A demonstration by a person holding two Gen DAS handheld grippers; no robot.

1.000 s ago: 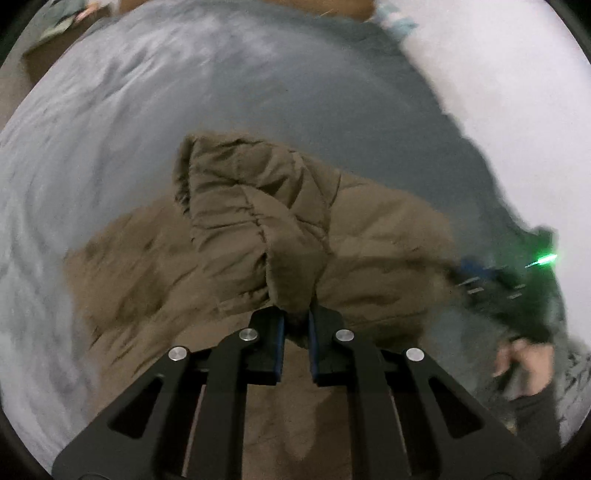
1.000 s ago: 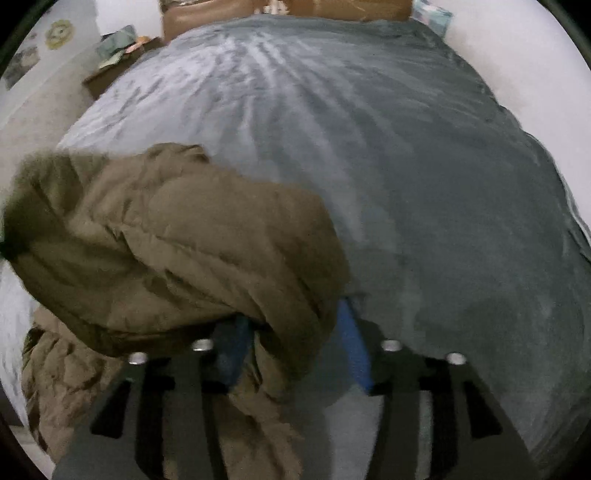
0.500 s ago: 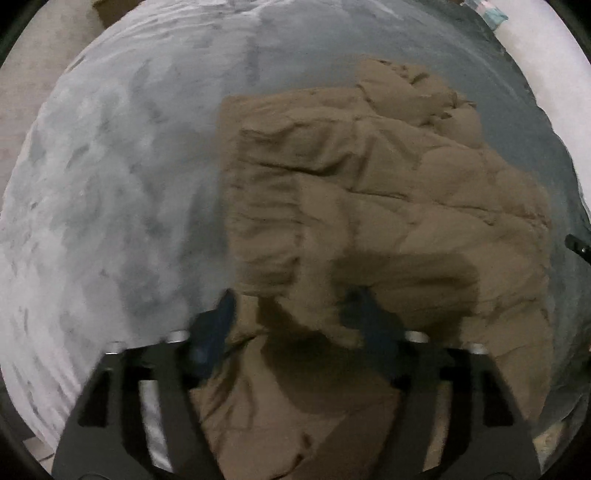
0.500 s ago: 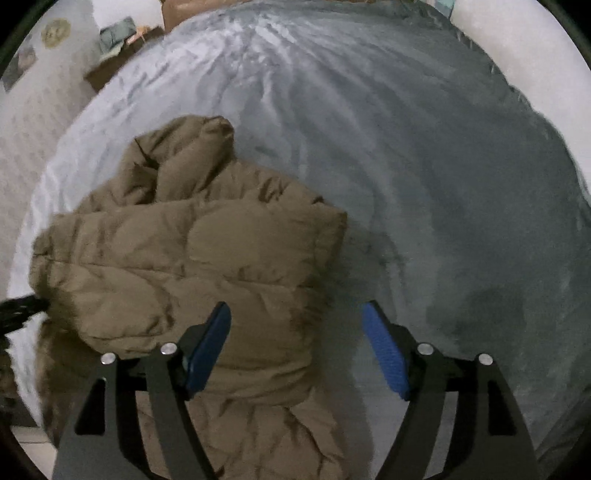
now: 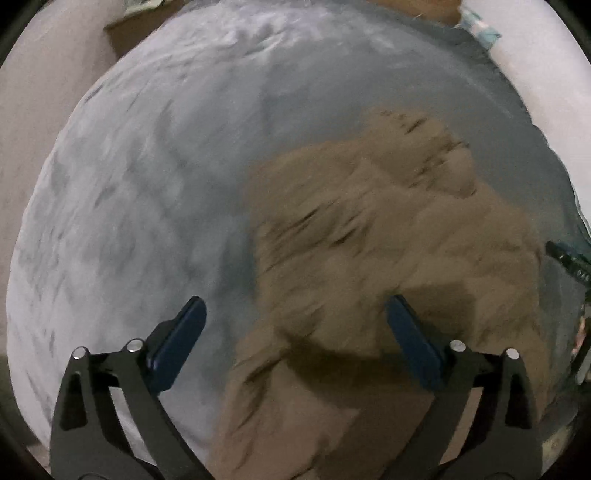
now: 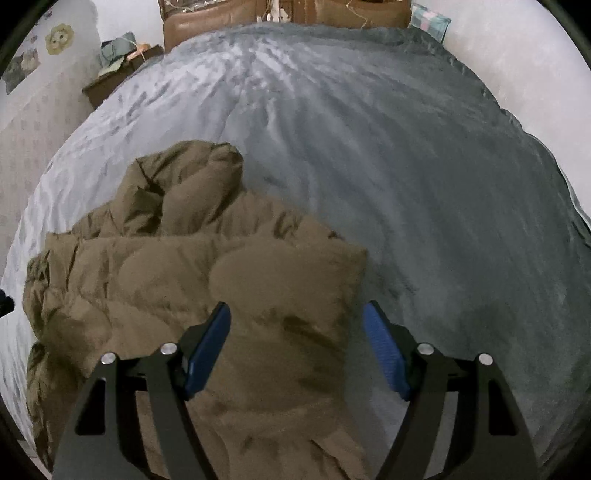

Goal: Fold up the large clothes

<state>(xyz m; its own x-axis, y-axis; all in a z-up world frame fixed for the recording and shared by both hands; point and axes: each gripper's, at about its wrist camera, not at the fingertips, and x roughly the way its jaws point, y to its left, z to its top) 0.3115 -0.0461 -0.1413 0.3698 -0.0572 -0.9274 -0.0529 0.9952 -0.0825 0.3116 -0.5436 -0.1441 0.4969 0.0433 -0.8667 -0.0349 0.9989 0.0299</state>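
Note:
A brown puffer jacket [image 5: 388, 236] lies folded over on a grey bedspread [image 5: 147, 184]. My left gripper [image 5: 295, 317] is open and empty above the jacket's left edge, its blue pads [image 5: 177, 343] wide apart. In the right wrist view the jacket [image 6: 207, 266] lies at the lower left, its folded part on top. My right gripper [image 6: 295, 317] is open and empty above the jacket's right corner. The left wrist view is blurred.
The grey bedspread [image 6: 406, 166] stretches far ahead and right of the jacket. A brown headboard [image 6: 288, 14] stands at the far end. A dark nightstand [image 6: 118, 74] with clutter stands at the far left. The other gripper's tip [image 5: 569, 258] shows at the right edge.
Both grippers let go of the jacket and opened wide. The lifted part of the jacket dropped onto the rest of it on the bed. Both grippers have drawn back a little.

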